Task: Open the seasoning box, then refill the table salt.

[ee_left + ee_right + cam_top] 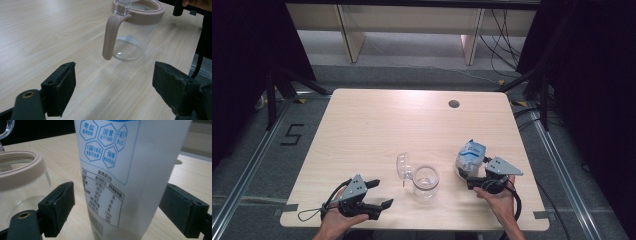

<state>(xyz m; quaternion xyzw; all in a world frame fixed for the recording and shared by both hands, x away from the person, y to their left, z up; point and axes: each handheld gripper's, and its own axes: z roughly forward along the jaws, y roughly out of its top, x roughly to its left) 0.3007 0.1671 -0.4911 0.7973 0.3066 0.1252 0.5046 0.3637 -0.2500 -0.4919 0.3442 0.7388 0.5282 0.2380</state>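
The glass jar (426,183) stood upright on the surface (377,125) near its 6 o'clock edge, its hinged lid (404,166) swung open at the jar's 10 o'clock. The white salt pouch (471,157) stood at the jar's 3 o'clock, well apart from it. The right claw (468,176) was placed around the pouch's lower part with its jaws apart, neither pad seen touching the film. The left claw (381,195) was held at the jar's 8 o'clock, jaws wide apart and holding nothing.

Risks, as judged:
- The pouch could be crushed or could slip if clamped too low on soft film.
- The jar could be tipped if its latch (111,35) were struck.
- Contents could be spilled if the jar were left unsteadied.
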